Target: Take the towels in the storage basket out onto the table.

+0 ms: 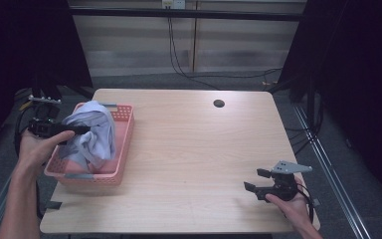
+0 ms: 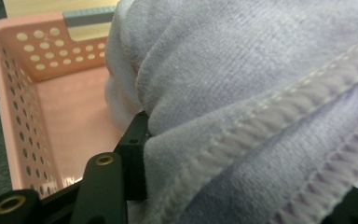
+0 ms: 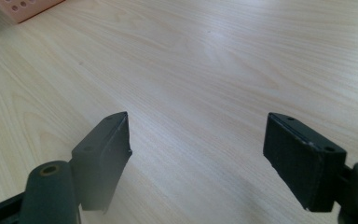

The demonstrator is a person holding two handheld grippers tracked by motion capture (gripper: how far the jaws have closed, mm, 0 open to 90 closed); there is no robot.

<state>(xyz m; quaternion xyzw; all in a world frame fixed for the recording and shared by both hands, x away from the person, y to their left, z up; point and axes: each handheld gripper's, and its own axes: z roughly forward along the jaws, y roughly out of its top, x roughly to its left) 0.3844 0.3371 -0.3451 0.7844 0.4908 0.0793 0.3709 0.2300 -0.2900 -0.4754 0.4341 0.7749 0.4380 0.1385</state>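
- Gripping a pale lilac towel (image 1: 92,132), the left gripper (image 1: 82,130) sits at the left edge of the table (image 1: 189,149), level with the upper half of a pink basket (image 1: 122,149).
- In the left gripper view, the towel (image 2: 261,93) is bunched between the two black jaws; one pad presses against the cloth at its left side, and a stitched hem runs diagonally across the fabric.
- The jaws stand partly apart, clamped on the thick fold of towel.
- The towel is draped in a mound that rises above the basket rim in the high view; its lower folds hang inside the basket.
- The basket (image 2: 18,93) has perforated walls with round holes, and part of its floor is bare beside the cloth.
- A grey strip (image 2: 91,16) lies at the far rim of the basket.
- The person's left hand (image 1: 37,147) holds the left gripper from the table's left side.
- The right gripper (image 1: 253,181) rests near the front right corner of the table, held by the right hand (image 1: 291,204), well apart from the basket.
- In the right gripper view, its jaws stand wide apart with nothing between them; bare wood grain shows in the gap.
- A corner of the basket (image 3: 23,8) shows at the top left of the right gripper view.
- A round cable hole (image 1: 219,103) lies near the table's far edge.
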